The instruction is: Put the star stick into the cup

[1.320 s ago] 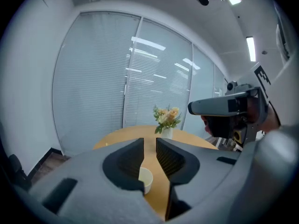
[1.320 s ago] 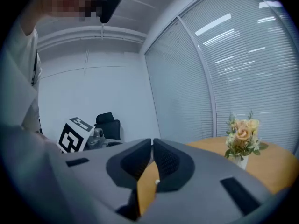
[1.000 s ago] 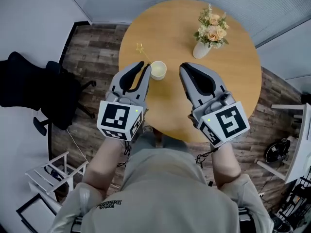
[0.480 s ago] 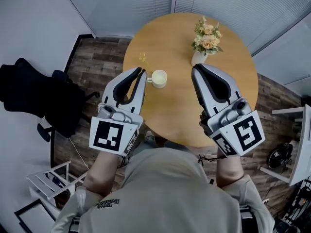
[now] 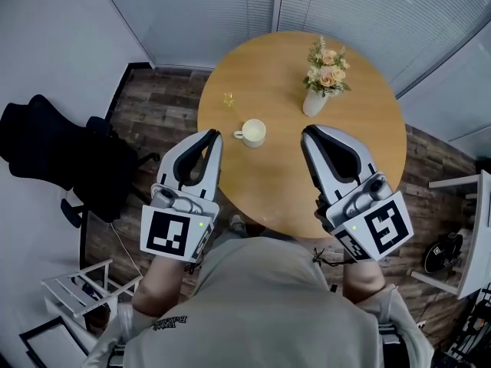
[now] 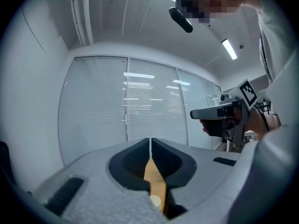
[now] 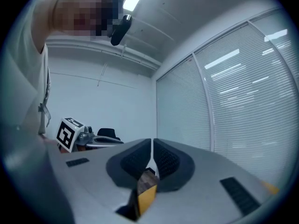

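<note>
Jaws of left gripper pressed together, tips meeting, nothing between them. Right gripper jaws also together, only a hairline slit down the middle, empty.

Both grippers are held side by side, well apart, pointing away from the person. Left gripper sits at the near-left rim of the round wooden table, and right gripper is over the near-right part of the tabletop. Marker cubes face the head camera. Bare forearms run back from each gripper to the torso, elbows tucked in. Both gripper views look out level at window blinds and wall rather than down at the table, and each one shows the other gripper off to the side.

White cup stands upright on the table between the two grippers' tips and slightly beyond them, handle to the left. Star stick sits on the tabletop past the cup near the left edge, apart from the cup and clear of both grippers. White vase of flowers stands farther back on the right. Black office chair is on the floor to the left.
</note>
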Motion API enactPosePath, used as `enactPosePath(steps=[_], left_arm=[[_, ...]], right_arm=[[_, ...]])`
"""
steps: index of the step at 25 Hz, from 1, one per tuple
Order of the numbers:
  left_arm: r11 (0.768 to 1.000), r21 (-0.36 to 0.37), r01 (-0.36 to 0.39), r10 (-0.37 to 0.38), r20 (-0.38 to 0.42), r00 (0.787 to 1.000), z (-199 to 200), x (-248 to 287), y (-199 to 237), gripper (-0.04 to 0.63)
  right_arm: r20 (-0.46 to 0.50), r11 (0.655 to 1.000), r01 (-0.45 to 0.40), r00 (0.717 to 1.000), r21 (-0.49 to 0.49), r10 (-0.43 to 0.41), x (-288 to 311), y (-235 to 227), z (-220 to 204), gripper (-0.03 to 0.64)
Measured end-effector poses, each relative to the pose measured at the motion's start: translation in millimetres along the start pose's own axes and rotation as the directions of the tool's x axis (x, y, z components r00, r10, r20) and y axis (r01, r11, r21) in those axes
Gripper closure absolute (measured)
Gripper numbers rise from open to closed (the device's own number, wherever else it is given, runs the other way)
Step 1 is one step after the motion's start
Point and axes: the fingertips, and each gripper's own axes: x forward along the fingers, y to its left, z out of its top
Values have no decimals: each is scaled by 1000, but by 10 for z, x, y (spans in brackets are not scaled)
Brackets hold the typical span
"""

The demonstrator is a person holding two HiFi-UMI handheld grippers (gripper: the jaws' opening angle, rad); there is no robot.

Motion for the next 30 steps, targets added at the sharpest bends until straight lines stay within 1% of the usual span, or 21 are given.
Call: enactPosePath(steps=[6, 11, 14, 19, 22, 24, 26, 30], left_arm=[[1000, 15, -18, 19, -38, 999, -169, -41, -18, 565], [1000, 18, -21, 21, -40, 999, -189, -41, -30, 571], [1000, 22, -18, 19, -40, 999, -176, -26, -37, 572], [1000, 19, -11, 12, -55, 998, -175, -27, -88, 574], [999, 33, -5, 7, -75, 997, -200, -41, -127, 574], [999, 35, -2, 5, -82, 997, -209, -54, -139, 573], [1000, 20, -1, 3, -81, 997, -184, -48, -166, 574], [1000, 27, 7, -5, -88, 996, -203, -57, -172, 574]], right_arm=[[-37, 1000, -19, 999, 0, 19, -28, 61, -212, 581], [-50, 999, -30, 998, 21, 31, -21, 94, -318, 580], [-70, 999, -32, 997, 9, 33, -25, 88, -362, 580], [-53, 999, -38, 998, 33, 40, -34, 84, -342, 580], [-41, 998, -41, 998, 39, 43, -32, 89, -320, 581], [-40, 998, -45, 998, 40, 47, -28, 95, -317, 580], [-41, 998, -47, 998, 42, 49, -29, 92, -327, 581], [-48, 997, -39, 998, 61, 42, -27, 70, -383, 581]])
